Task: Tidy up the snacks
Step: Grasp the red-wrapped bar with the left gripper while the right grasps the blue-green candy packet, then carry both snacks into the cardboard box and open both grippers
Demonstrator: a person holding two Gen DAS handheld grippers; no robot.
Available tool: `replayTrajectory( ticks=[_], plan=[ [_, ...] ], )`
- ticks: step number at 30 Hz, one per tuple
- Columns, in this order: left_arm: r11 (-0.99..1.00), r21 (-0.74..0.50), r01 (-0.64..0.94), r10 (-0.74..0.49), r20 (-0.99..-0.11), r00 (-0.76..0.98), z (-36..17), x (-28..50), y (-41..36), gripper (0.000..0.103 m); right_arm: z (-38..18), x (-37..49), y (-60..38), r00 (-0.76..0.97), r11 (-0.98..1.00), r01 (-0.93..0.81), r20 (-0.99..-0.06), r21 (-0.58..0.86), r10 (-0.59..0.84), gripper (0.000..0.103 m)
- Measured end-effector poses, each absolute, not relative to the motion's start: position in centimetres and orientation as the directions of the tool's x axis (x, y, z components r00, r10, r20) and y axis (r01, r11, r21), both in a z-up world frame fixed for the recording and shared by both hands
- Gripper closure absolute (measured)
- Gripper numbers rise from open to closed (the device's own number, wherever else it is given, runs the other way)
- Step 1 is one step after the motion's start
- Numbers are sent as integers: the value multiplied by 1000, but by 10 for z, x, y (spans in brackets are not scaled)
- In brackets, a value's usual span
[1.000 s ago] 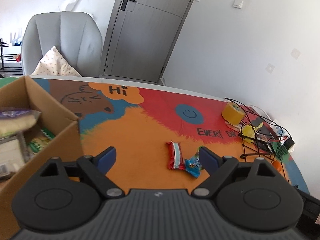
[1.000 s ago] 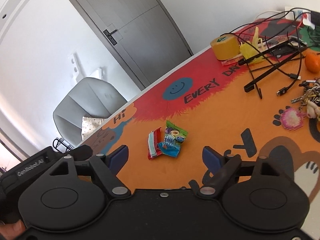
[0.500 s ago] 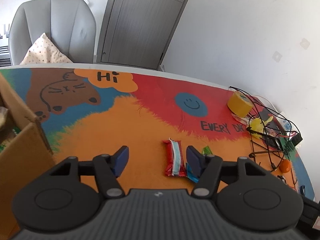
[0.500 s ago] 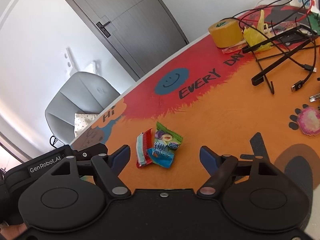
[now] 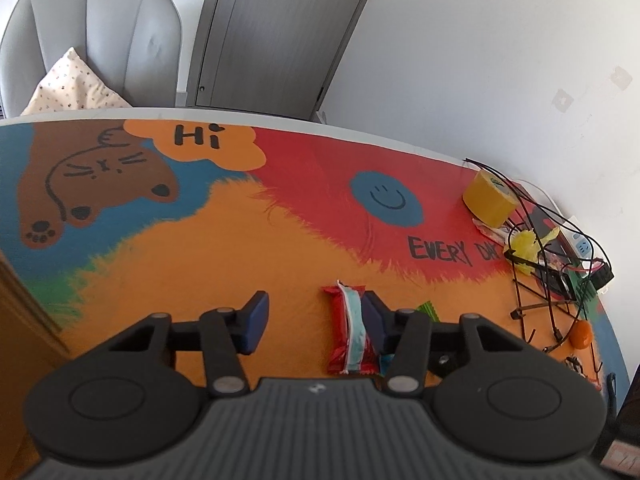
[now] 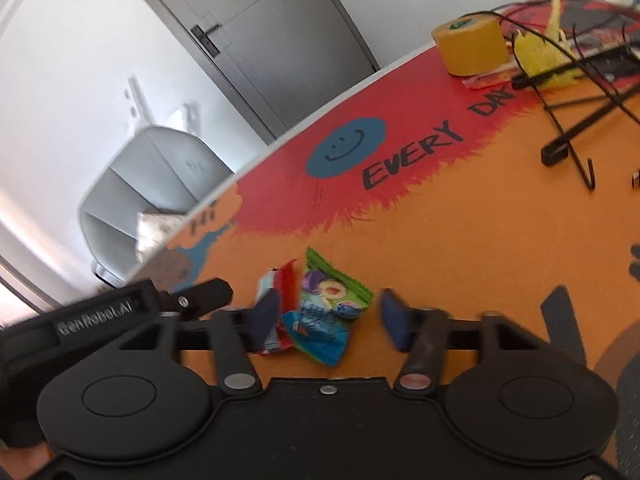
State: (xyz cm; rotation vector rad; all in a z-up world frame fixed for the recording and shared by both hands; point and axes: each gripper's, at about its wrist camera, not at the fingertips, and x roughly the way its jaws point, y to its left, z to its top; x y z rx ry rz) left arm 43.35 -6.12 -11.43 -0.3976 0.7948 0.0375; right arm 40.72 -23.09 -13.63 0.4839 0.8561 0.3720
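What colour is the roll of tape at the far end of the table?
Yellow-orange, with a green print on top; the roll of tape shows best in the right wrist view.

Both tongs point down and forward, side by side. The left tongs (image 5: pixel 316 320) are closing, jaws still apart, the blue pads (image 5: pixel 256 322) gripping nothing. The right tongs (image 6: pixel 330 320) are closing too, their blue pads (image 6: pixel 394 322) still short of contact, nothing clamped between them. The left tongs' black body shows at the lower left of the right wrist view.
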Motion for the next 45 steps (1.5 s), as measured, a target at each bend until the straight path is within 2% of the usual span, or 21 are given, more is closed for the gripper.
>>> replayTrajectory(
  ticks=[4, 12, 14, 16, 18, 20, 27, 45],
  plan=[
    [932, -324, -164, -124, -708, 695, -119, 442, -71, 53, -138, 405, -239, 601, 822, -113, -620, 559, 504, 66],
    [967, -225, -122, -82, -724, 685, -136, 449, -106, 54, -138, 388, -271, 636, 834, -40, -629, 550, 446, 67],
    [976, -188, -110, -62, -725, 686, -137, 449, -114, 60, -138, 385, -277, 642, 835, -27, -631, 550, 437, 67],
    [984, -152, -91, -50, -729, 682, -137, 449, -120, 80, -138, 383, -280, 646, 833, -19, -629, 553, 432, 67],
    [993, -105, -56, -38, -725, 687, -139, 446, -127, 84, -138, 380, -282, 650, 829, -14, -624, 559, 432, 67],
    [996, -83, -40, -33, -722, 692, -139, 442, -129, 85, -137, 378, -282, 654, 826, -14, -620, 564, 434, 67],
    [992, -123, -32, -66, -718, 693, -128, 423, -123, 85, -126, 368, -276, 662, 822, -40, -602, 567, 447, 67],
    [978, -193, -84, -51, -605, 795, -59, 337, -55, 85, -68, 328, -227, 693, 809, -194, -505, 555, 514, 67]
  ],
)
